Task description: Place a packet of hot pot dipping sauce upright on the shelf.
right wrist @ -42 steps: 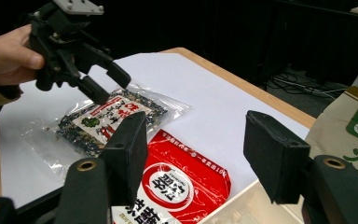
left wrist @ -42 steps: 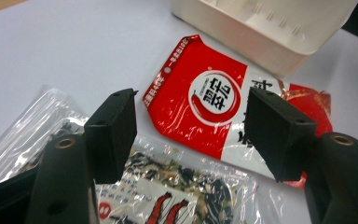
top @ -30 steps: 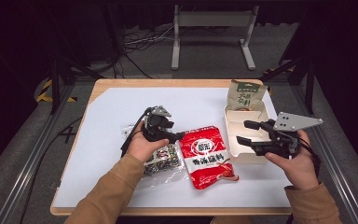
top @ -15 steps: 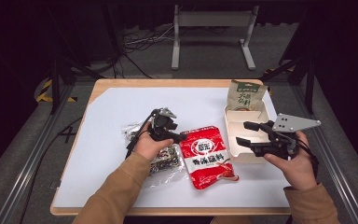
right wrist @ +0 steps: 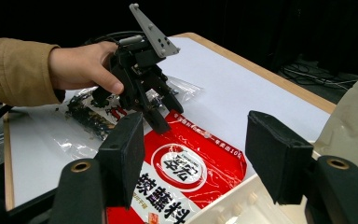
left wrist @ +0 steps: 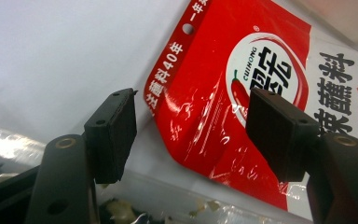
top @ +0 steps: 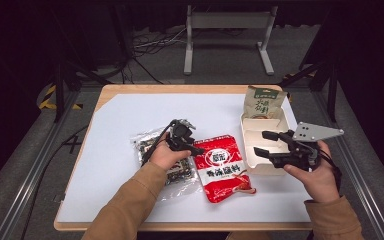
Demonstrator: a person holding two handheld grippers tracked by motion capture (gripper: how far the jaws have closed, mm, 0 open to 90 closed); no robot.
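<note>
place: lab/studio — dark surround | metal stand (top: 226,30) | floor cables (top: 145,47) | white-topped table (top: 130,115)

White-topped table (top: 120,125): red packet (top: 224,167), clear bag (top: 152,145), tray (top: 252,145)

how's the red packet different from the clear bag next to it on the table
The red packet is opaque, glossy red with a white round logo and printed characters; the clear bag is see-through, showing dark, flaky contents. The red packet lies uncovered between the two grippers, while the clear bag sits partly under the person's left hand. The left gripper points its open jaws at the red packet's corner, not at the clear bag. Both lie flat on the white table.
</note>
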